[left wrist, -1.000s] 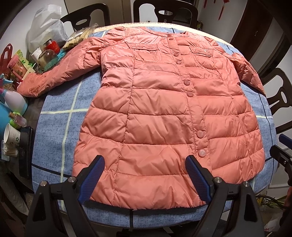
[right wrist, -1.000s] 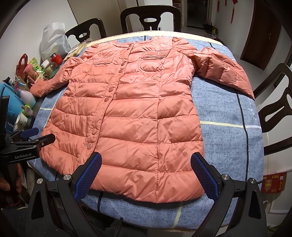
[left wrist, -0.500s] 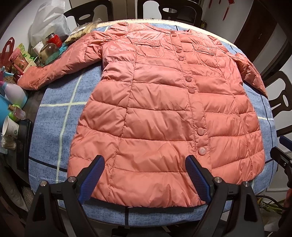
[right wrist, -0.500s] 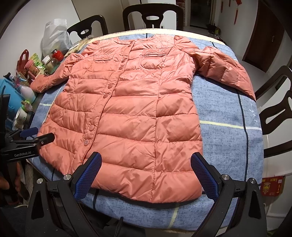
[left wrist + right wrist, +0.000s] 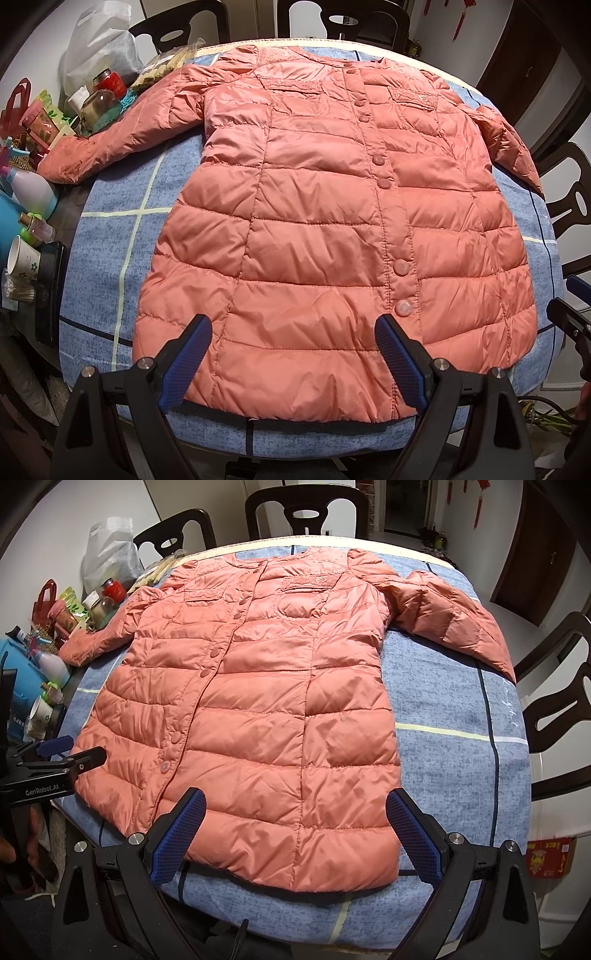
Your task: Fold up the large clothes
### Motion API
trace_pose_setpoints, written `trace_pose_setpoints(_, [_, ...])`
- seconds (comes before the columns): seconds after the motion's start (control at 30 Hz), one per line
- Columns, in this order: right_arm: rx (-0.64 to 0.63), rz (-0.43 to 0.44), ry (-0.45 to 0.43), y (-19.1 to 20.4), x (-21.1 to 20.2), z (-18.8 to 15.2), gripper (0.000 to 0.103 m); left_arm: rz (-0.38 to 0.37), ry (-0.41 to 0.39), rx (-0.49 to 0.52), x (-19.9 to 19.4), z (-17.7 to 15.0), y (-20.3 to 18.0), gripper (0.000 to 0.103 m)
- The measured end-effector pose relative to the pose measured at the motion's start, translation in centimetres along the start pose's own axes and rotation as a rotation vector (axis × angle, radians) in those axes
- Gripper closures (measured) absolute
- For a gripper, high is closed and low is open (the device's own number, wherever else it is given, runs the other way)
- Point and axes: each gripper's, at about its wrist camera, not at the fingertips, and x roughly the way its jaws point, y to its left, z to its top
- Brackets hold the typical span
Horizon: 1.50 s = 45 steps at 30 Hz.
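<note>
Salmon-pink and puffy, the quilted coat (image 5: 332, 236) lies face up and buttoned on the blue checked tablecloth (image 5: 107, 236), collar at the far side of the round table, hem at the near edge, one sleeve (image 5: 122, 140) stretched out to the left towards a clutter of jars and bottles (image 5: 99, 99), the other sleeve (image 5: 454, 616) flung out to the right. Over the last second both tools have crept forward and lower — the coat fills more of each view than it did, and the hem now sits between the tips of each pair of fingers. The left gripper (image 5: 293, 354) hangs with its jaws spread wide above the hem's left-hand stretch, holding nothing; the right gripper (image 5: 295, 834) does the same over the right-hand stretch, also empty, jaws wide apart. Nothing on the coat itself has shifted, not a fold made yet. To my eye this is the approach to the first grab — likely the hem corners or the side seams — and the slippery shell looks as though it could slide from a shallow pinch.
</note>
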Motion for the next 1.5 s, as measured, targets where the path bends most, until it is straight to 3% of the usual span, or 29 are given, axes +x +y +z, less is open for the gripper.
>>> trace_pose_setpoints(0.77, [-0.072, 0.042, 0.026, -0.6, 0.2, -0.8, 0.005, 0.042, -0.017, -0.029, -1.0, -1.7, -1.4, 0.012])
trace_pose_setpoints(1.0, [-0.065, 0.024, 0.023, -0.2, 0.3, -0.3, 0.005, 0.016, -0.005, -0.013, -0.1, -1.1, -1.0, 0.012])
trace_pose_setpoints(1.5, [-0.012, -0.051, 0.052, 6.2, 1.9, 2.9, 0.005, -0.079, -0.019, 0.048, 2.1, 3.8, 5.4, 0.012])
